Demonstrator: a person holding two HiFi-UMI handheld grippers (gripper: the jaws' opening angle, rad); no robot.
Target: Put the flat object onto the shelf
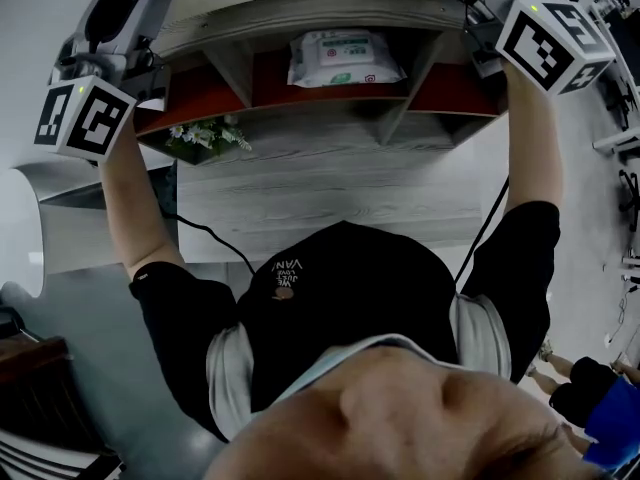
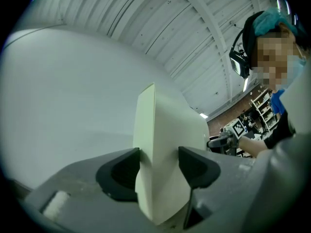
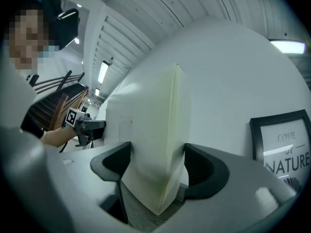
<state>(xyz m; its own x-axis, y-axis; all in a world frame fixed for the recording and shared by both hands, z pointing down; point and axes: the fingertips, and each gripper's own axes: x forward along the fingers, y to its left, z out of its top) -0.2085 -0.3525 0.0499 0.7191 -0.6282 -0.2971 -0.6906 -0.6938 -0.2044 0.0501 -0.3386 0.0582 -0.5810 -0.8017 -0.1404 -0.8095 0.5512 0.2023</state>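
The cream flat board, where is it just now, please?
The cream flat board is clamped at either end by the left gripper and right gripper, at the top of the grey wooden shelf.

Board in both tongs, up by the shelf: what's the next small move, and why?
Probably ease the board down onto the top of the shelf, keeping it level. The left tongs and right tongs each clamp one end of it, raised at the shelf's upper corners. Whether it already touches the top can't be told.
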